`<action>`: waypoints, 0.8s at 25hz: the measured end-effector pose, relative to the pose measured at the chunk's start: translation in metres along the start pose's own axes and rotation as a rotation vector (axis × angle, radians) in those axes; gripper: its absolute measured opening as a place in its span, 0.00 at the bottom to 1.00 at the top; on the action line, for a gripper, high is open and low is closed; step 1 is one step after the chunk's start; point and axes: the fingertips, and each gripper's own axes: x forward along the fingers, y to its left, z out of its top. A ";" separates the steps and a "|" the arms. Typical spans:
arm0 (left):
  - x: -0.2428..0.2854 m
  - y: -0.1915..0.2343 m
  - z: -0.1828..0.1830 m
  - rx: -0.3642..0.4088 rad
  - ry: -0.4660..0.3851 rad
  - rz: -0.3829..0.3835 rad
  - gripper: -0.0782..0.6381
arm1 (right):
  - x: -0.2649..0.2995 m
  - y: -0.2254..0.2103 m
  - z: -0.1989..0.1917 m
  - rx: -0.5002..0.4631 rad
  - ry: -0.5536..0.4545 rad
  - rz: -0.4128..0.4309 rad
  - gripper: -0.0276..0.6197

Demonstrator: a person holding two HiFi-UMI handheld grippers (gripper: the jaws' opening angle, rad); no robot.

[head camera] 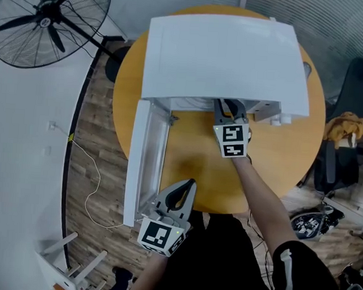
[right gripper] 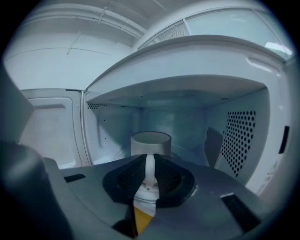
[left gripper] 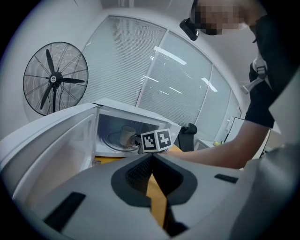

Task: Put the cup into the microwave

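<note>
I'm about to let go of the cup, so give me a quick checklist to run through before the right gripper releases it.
1. Is the door of the white box-shaped microwave open: ok.
2. Is the white cylindrical cup inside the cavity and upright: ok.
3. Is the cup's base resting on the glass turntable: cannot tell.
4. Is the right gripper closed on the cup's handle: ok.
5. Is the left gripper shut, empty and outside the microwave: ok.

The left gripper [head camera: 190, 184] and right gripper [head camera: 229, 106] are grey moulded plastic shells with black ribbed jaw pads. Each carries a white cube with black square markers [head camera: 160, 236]. Behind the right one's cube the person wears a black short sleeve [head camera: 300, 270] with a white mark.
</note>
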 end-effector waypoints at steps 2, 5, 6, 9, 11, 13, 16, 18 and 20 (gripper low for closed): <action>0.000 0.000 0.000 -0.006 -0.003 0.004 0.10 | 0.007 -0.001 0.002 -0.021 -0.003 -0.005 0.14; -0.001 -0.001 0.002 -0.009 -0.010 0.008 0.10 | 0.016 -0.003 0.004 -0.035 -0.013 -0.008 0.14; -0.001 -0.001 0.002 -0.007 -0.012 0.008 0.10 | 0.019 -0.003 0.004 -0.038 -0.016 -0.008 0.14; -0.002 -0.003 0.003 -0.006 -0.017 0.011 0.10 | 0.026 -0.004 0.007 -0.052 -0.023 -0.011 0.14; -0.003 -0.004 0.003 -0.010 -0.019 0.017 0.10 | 0.030 -0.005 0.008 -0.056 -0.026 -0.012 0.14; -0.004 -0.005 0.002 -0.013 -0.018 0.021 0.10 | 0.033 -0.005 0.008 -0.058 -0.029 -0.013 0.14; -0.006 -0.005 0.000 -0.016 -0.018 0.027 0.10 | 0.037 -0.006 0.010 -0.062 -0.030 -0.012 0.14; -0.007 -0.004 -0.001 -0.020 -0.020 0.034 0.10 | 0.039 -0.006 0.011 -0.067 -0.029 -0.012 0.14; -0.009 -0.004 0.000 -0.022 -0.026 0.041 0.10 | 0.040 -0.005 0.012 -0.073 -0.028 -0.012 0.15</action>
